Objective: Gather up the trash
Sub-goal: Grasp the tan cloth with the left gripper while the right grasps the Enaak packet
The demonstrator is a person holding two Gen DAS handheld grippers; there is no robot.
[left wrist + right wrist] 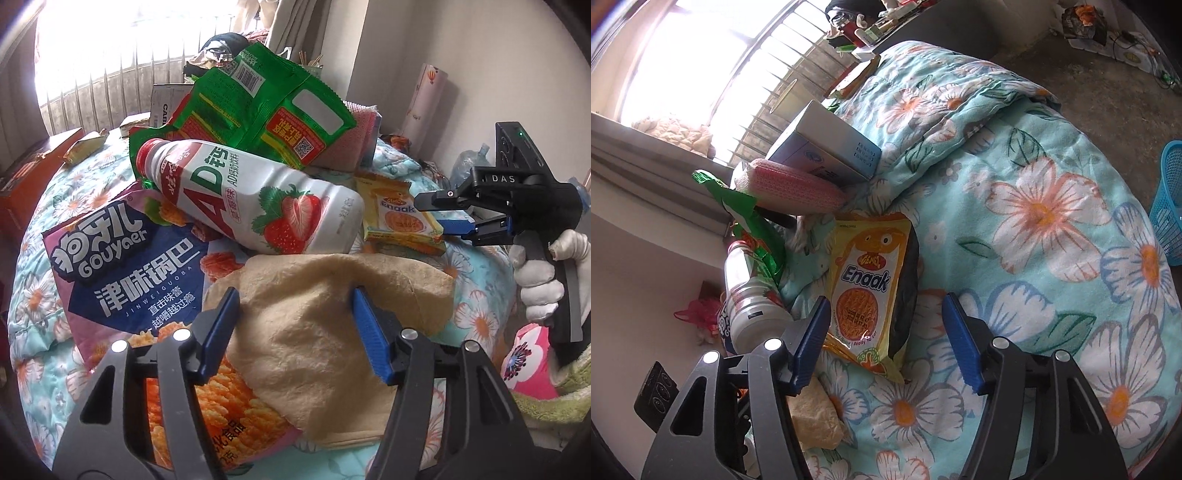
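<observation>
Both grippers approach open-jawed: left gripper (295,332) straddles the crumpled tissue (332,314), right gripper (886,339) apparently straddles the Enaak packet (871,295), near the floral quilt's (1052,221) edge, ready for pinching.

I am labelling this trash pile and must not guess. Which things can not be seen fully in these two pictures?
- Purple snack bag: left wrist view, its lower part is covered by the beige cloth and the left gripper.
- Strawberry bottle: right wrist view, the green bag hides its upper part.
- Blue basket: right wrist view, cut off by the picture edge.
</observation>
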